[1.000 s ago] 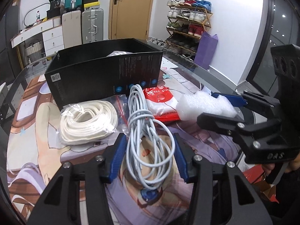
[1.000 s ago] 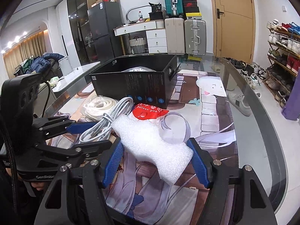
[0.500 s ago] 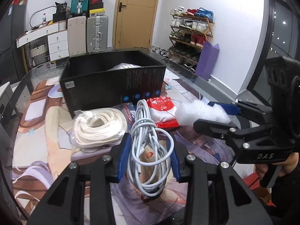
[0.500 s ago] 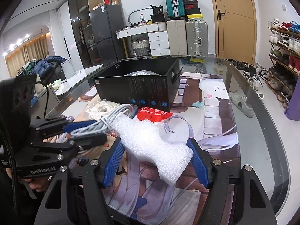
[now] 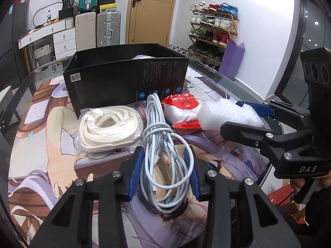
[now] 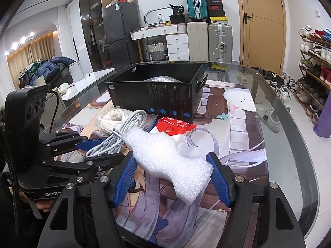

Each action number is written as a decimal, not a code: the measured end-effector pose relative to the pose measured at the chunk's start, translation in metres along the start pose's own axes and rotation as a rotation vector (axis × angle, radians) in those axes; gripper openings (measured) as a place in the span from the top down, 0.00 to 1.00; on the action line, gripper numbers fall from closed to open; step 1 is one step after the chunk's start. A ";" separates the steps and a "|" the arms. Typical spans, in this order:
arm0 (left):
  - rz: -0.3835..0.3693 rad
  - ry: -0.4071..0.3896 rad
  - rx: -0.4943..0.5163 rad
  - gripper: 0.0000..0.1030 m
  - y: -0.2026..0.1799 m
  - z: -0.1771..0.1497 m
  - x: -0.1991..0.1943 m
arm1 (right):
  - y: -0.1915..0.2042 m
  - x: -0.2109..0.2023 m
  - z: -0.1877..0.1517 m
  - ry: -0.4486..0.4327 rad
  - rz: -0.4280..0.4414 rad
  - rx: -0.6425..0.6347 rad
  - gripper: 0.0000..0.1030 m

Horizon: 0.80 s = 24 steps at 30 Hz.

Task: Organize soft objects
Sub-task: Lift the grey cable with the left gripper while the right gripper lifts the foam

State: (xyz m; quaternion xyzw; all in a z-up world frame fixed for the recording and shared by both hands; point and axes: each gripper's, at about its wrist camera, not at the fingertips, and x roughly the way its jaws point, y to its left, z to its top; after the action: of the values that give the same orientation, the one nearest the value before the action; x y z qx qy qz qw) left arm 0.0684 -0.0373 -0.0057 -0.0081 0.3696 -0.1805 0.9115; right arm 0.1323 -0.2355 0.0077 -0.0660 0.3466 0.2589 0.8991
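Now both claws hold soft stuff over the table mat (image 6: 238, 124).
Left claw (image 5: 165, 171) is squeezed on the gray cable bundle (image 5: 161, 144); right claw (image 6: 171, 175) pinches the white foam piece (image 6: 165, 155). Black box (image 6: 157, 91) sits ahead of both, w/ rope bag (image 5: 109, 128) & red pack (image 6: 175, 124) just before it.

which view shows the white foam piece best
The right wrist view: the foam piece fills the middle of the frame between the right gripper fingers, whole shape visible. The left wrist view shows it smaller at the side, partly hidden behind that gripper's near finger.
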 end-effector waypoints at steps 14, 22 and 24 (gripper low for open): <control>-0.014 -0.080 -0.027 0.74 0.009 -0.001 -0.034 | 0.010 -0.008 0.008 -0.028 -0.008 -0.028 0.32; -0.011 -0.082 -0.036 0.74 0.013 -0.008 -0.036 | 0.023 -0.014 0.012 -0.036 -0.013 -0.053 0.32; -0.019 -0.092 -0.039 0.74 0.012 -0.006 -0.040 | 0.025 -0.015 0.013 -0.036 -0.015 -0.057 0.32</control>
State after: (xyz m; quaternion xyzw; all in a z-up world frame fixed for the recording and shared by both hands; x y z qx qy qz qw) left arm 0.0415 -0.0115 0.0150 -0.0377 0.3305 -0.1811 0.9255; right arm 0.1173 -0.2162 0.0287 -0.0893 0.3222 0.2631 0.9050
